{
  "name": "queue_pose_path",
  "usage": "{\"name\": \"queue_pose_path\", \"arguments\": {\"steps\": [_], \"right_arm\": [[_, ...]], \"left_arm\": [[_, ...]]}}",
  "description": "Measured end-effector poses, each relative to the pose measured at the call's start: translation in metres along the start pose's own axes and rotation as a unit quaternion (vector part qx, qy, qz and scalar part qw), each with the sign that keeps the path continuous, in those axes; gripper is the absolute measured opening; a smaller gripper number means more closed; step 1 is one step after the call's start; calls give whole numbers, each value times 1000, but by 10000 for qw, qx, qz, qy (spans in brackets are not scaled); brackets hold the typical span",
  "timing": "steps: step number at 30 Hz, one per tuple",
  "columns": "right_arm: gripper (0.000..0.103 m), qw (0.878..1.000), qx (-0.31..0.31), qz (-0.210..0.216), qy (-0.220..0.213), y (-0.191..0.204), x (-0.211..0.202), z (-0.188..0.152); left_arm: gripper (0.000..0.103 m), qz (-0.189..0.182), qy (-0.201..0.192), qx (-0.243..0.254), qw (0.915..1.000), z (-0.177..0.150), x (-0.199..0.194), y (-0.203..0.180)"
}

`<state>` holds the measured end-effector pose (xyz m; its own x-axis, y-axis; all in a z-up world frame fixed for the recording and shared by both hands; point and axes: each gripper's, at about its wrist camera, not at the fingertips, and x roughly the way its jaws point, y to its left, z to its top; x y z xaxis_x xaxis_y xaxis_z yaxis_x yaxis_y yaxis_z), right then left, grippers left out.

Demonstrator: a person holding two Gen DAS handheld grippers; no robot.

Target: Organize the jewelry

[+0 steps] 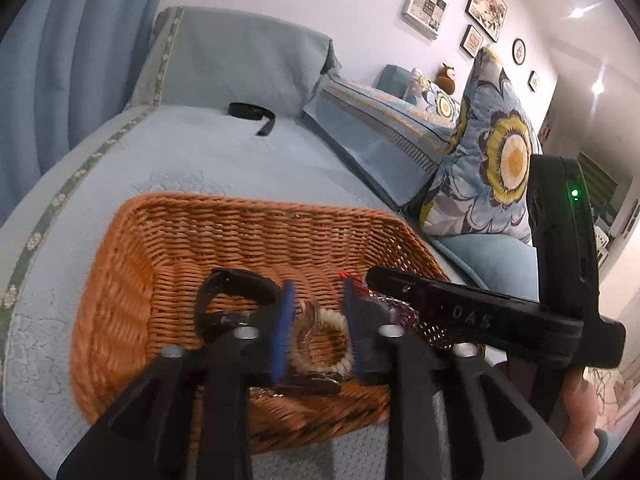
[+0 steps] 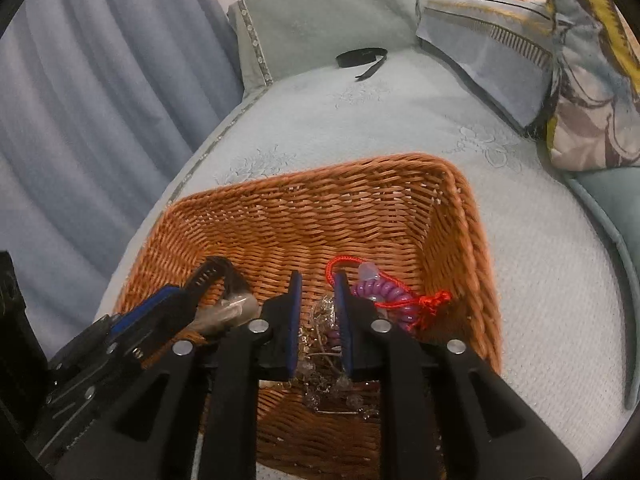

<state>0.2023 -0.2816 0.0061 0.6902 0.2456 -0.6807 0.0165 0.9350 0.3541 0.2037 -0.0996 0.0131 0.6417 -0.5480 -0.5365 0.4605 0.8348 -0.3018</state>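
A woven basket (image 1: 248, 240) sits on a pale blue bedspread (image 1: 192, 160), filling the lower middle of both views. In the left wrist view the left gripper (image 1: 319, 320) reaches in from the bottom of the frame over the basket's near end, its jaws apart with a gap between the blue pads (image 1: 285, 320); a beaded bracelet (image 1: 320, 344) lies on the basket floor below that gap, not pinched. A black watch (image 1: 232, 292) rests just left of the bracelet. The right gripper's body crosses the lower right of that frame.

In the right wrist view the right gripper (image 2: 318, 320) also hangs over the near end of the basket (image 2: 360, 184), jaws open — nothing sits between them. Under and beyond its tips lies a tangle of clear beads (image 2: 328, 380). To the right of the tips are a purple coil band (image 2: 380, 292) and a red cord (image 2: 428, 300), touching each other. The watch (image 2: 216, 276) shows at centre left, beside the left gripper (image 2: 168, 312).

A black strap (image 2: 362, 58) lies well apart from the basket in the upper middle of the frame, near the pillow (image 2: 328, 12). A flowered cushion (image 1: 496, 160) stands at the right.
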Motion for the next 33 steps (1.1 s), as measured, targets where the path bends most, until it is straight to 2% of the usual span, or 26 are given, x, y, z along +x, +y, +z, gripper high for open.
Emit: {"name": "queue_pose_path", "arguments": {"steps": [3, 8, 10, 12, 14, 17, 22, 25, 27, 30, 33], "right_arm": [[39, 9999, -15, -22, -141, 0, -15, -1], [39, 9990, -92, 120, -430, 6, -54, -17], [39, 9981, -171, 145, -572, 11, -74, -33], [39, 9971, -225, 148, -714, 16, -89, -48], [39, 9949, -304, 47, -959, 21, -106, -70], [39, 9909, -403, -120, -1278, 28, -124, -104], [40, 9758, -939, -784, -1811, 45, -145, -151], [55, 9636, -1170, -1035, -2170, 51, -156, -169], [59, 9581, -1227, -1143, -2324, 53, -159, -174], [66, 9539, -1207, -1230, -2459, 50, -156, -179], [68, 9522, -1215, -1273, -2498, 46, -149, -183]], "left_arm": [[28, -34, -68, -68, 9999, 1, -15, 2], [42, -64, -389, -66, 9992, -7, -63, -5], [42, 2, -516, 19, 9987, -13, -81, -10], [48, 129, -639, 97, 9978, -22, -100, -17], [59, 284, -792, 99, 9964, -36, -117, -22], [61, 462, -972, 174, 9940, -65, -138, -30], [61, 1128, -1212, 424, 9853, -101, -156, -40], [61, 1377, -1355, 378, 9804, -113, -162, -39], [65, 1577, -1471, 384, 9757, -118, -165, -39], [67, 2120, -1701, 420, 9614, -129, -166, -39], [70, 2377, -1837, 383, 9530, -139, -166, -35]]}}
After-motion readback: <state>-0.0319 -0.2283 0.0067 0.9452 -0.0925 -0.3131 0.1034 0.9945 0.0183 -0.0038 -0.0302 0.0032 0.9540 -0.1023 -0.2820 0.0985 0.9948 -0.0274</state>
